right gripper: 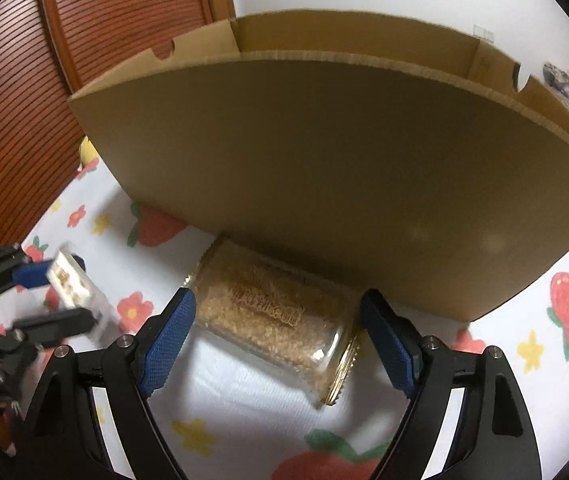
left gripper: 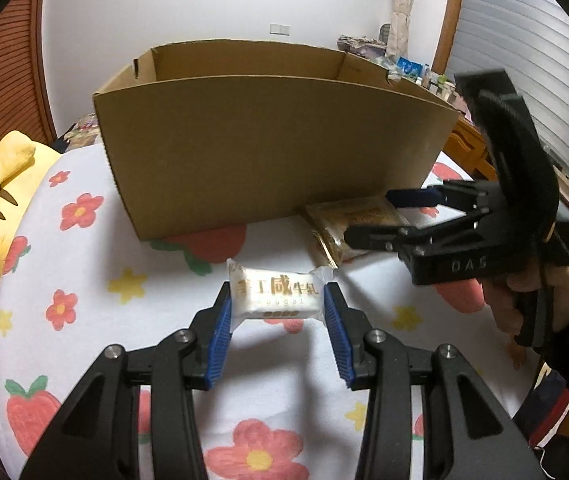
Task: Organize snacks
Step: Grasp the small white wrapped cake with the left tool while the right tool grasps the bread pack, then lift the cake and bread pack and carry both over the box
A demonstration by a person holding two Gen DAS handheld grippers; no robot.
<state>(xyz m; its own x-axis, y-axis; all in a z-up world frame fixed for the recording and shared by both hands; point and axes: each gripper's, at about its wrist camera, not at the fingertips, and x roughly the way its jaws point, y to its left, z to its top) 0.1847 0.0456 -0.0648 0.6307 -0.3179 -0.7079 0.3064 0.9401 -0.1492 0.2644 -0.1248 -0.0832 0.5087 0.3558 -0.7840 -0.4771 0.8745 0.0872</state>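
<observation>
Your left gripper (left gripper: pixel 277 304) pinches the nougat packet (left gripper: pixel 275 293) by its ends, while your right gripper (right gripper: pixel 278 334), wide open and empty, straddles the gold snack packet (right gripper: pixel 274 318), its long axis running ten-to-four, below the cardboard box (right gripper: pixel 324 168).

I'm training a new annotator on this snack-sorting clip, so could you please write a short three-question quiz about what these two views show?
1. True or false: the left gripper is shut on the white nougat packet.
2. Where does the gold snack packet lie? A) inside the cardboard box B) on the flowered cloth in front of the box C) on the yellow plush toy
3. Fill in: the right gripper has its jaws ____ around the gold packet.

Key: 1 true; 2 B; 3 open, with the pads apart from the packet on both sides.
</observation>
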